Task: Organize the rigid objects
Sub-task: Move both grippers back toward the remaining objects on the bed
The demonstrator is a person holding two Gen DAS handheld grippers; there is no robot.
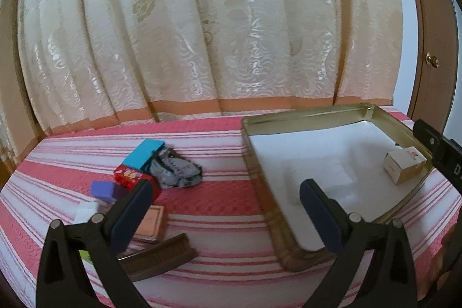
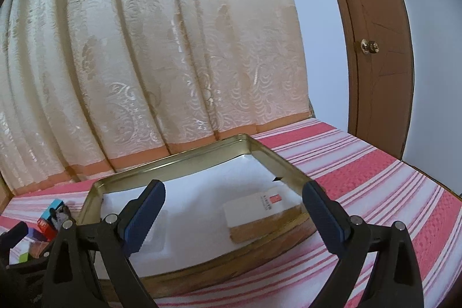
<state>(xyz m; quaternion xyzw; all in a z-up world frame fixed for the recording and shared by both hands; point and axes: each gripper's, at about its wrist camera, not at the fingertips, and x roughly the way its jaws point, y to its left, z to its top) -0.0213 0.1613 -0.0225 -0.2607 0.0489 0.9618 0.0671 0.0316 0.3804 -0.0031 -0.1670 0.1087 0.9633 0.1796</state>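
Note:
A gold metal tin [image 1: 291, 238] with a white liner sits on the striped cloth; it also shows in the right wrist view [image 2: 202, 264]. A white and tan box [image 1: 404, 165] lies in it near the right wall, also seen in the right wrist view [image 2: 260, 214]. To the left lie a blue box [image 1: 143, 153], a red box [image 1: 130, 176], a purple block [image 1: 105, 191], a pink box [image 1: 151, 222], a white block [image 1: 86, 211] and a brown wooden piece [image 1: 161, 254]. My left gripper [image 1: 226, 191] is open and empty above the cloth. My right gripper [image 2: 234, 194] is open and empty over the tin.
A crumpled grey cloth [image 1: 176, 171] lies beside the blue box. A cream curtain [image 1: 202, 33] hangs behind the table. A brown door with a brass knob [image 2: 369, 46] stands at the right. The right gripper's body [image 1: 441, 152] shows at the left view's right edge.

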